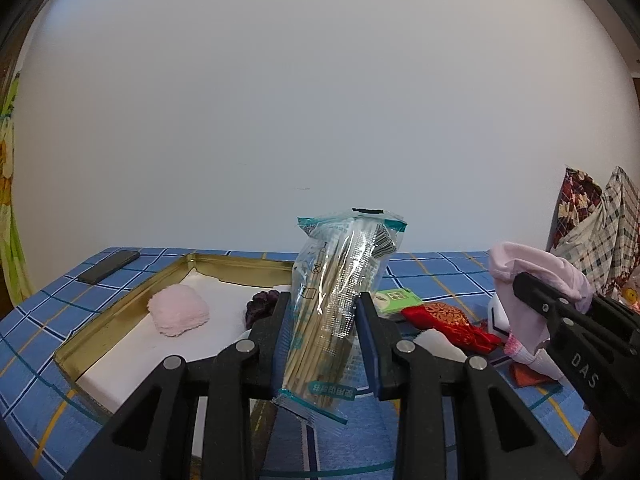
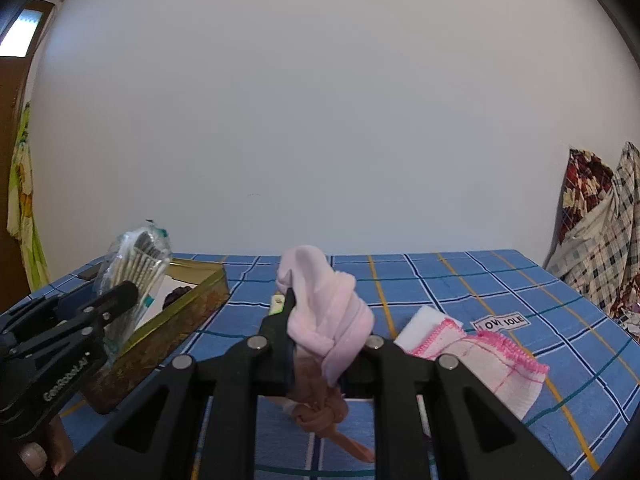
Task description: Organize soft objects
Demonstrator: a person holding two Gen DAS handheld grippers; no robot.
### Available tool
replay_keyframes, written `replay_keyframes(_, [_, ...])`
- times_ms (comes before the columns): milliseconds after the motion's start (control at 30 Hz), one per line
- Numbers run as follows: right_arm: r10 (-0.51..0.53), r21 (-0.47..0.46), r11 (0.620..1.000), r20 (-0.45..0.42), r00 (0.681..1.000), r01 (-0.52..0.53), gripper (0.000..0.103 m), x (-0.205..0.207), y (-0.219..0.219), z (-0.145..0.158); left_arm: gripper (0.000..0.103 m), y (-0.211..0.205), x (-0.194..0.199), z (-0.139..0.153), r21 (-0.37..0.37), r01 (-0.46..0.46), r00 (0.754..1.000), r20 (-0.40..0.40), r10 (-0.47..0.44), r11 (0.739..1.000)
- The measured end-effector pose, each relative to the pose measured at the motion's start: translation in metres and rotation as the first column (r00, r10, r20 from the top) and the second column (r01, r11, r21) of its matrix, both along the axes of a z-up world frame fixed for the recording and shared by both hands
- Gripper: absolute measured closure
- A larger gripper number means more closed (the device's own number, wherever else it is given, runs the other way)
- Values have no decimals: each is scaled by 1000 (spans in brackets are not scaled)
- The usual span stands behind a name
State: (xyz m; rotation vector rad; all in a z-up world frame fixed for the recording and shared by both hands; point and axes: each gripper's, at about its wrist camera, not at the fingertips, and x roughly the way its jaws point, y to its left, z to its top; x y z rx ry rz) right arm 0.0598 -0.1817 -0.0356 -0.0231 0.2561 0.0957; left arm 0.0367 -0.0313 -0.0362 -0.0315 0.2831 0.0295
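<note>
Left gripper [image 1: 320,320] is clamping the bag of sticks [image 1: 340,280] above the tin tray [image 1: 100,320]; right gripper [image 2: 328,344] is pinching a pink sock [image 2: 324,304]. Only the pink towel [image 1: 180,310] is lying inside, so plenty is waiting.

A fluffy pink cloth [image 1: 179,310] and a dark purple scrunchie [image 1: 261,305] lie inside the gold tin [image 1: 120,304]. Right of the tin, a pale pink sock [image 2: 326,308] stands bunched, a red embroidered pouch [image 1: 448,322] lies flat.
</note>
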Motion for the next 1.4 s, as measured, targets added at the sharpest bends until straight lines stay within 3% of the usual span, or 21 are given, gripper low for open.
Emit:
replay_keyframes(633, [65, 13, 998, 17, 998, -65, 88, 0, 24, -1, 69, 9, -8, 4, -44, -81, 997, 3, 81, 996])
replay_keyframes(1400, [128, 22, 991, 17, 992, -129, 88, 8, 35, -9, 69, 33, -16, 10, -55, -74, 997, 4, 74, 996])
